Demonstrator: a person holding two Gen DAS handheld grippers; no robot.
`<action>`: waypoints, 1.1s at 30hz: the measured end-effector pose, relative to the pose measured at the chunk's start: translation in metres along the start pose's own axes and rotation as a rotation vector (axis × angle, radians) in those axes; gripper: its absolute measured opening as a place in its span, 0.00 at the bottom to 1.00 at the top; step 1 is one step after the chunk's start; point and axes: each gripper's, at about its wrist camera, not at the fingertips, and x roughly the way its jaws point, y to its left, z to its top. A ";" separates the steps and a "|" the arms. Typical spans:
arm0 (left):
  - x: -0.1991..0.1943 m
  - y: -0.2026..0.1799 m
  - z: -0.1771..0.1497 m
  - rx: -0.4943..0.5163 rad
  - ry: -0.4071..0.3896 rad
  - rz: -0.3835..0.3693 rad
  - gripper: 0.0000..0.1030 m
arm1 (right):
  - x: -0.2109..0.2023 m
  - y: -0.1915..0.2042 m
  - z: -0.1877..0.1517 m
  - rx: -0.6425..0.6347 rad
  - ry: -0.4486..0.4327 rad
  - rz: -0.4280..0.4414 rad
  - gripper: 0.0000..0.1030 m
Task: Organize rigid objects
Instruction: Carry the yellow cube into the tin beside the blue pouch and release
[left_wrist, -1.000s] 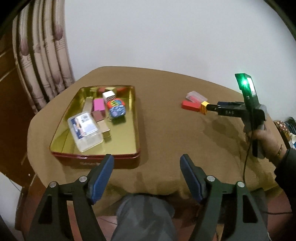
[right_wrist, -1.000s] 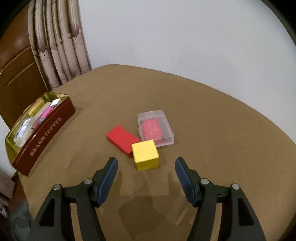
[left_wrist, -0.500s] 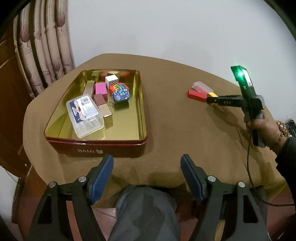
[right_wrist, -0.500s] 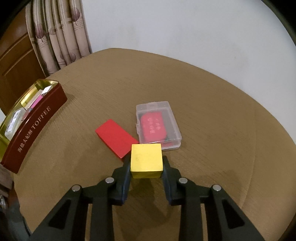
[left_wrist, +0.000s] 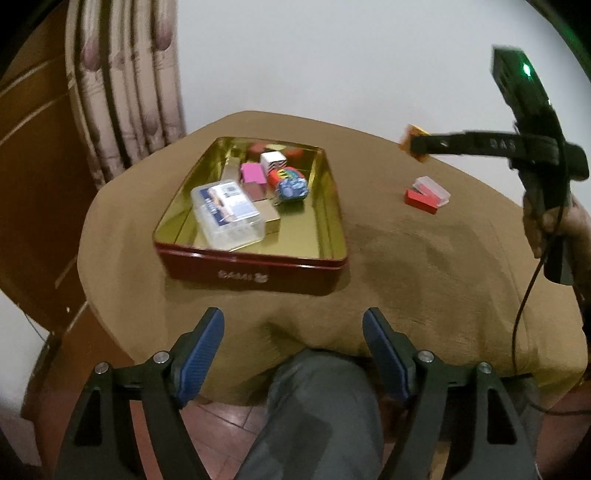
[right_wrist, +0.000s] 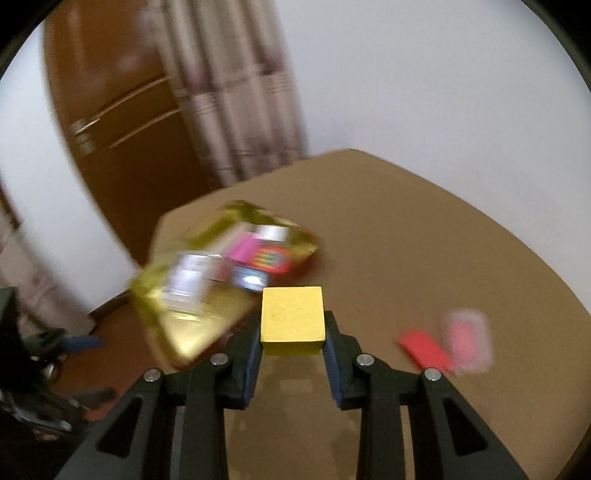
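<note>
Two black grippers show in these pictures. Nearest in the left wrist view is the left gripper (left_wrist: 293, 349), low in front of the bench (left_wrist: 406, 258) edge, above a person's grey trouser knee (left_wrist: 317, 402). Its jaws are opening and stand wide apart, with nothing between the blue pads (left_wrist: 203, 350).

Just past that gripper, on the brown cloth of the bench, sits the dark red metal tin with a gold inside (left_wrist: 255, 271). Inside the tin, nearest its front wall, lies a clear plastic box with a blue and white label (left_wrist: 227, 212). Behind that box are a pink block (left_wrist: 252, 173), a round colourful pouch (left_wrist: 290, 184) and a small white box with dark marks (left_wrist: 273, 160).

Right of the tin, well apart from it, a flat red block (left_wrist: 421, 201) lies on the bench, touching a clear plastic case with something pink inside (left_wrist: 432, 186).

Above those two, right of the tin, the right gripper (left_wrist: 413, 144) is up in the air, held by a hand (left_wrist: 543, 221). It is clamped on the yellow wooden cube (right_wrist: 292, 319). In the right wrist view the cube sits snug between both pads, lifted off the bench, with the blurry tin behind it on the left.
</note>
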 end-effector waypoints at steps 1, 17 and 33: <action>-0.001 0.004 0.000 -0.011 -0.003 -0.002 0.71 | 0.010 0.017 0.009 -0.039 0.017 0.023 0.29; 0.001 0.041 -0.005 -0.075 0.015 -0.009 0.75 | 0.121 0.078 0.014 -0.220 0.273 -0.017 0.29; 0.005 0.041 -0.007 -0.079 0.041 -0.031 0.76 | 0.161 0.068 0.017 -0.197 0.288 -0.143 0.35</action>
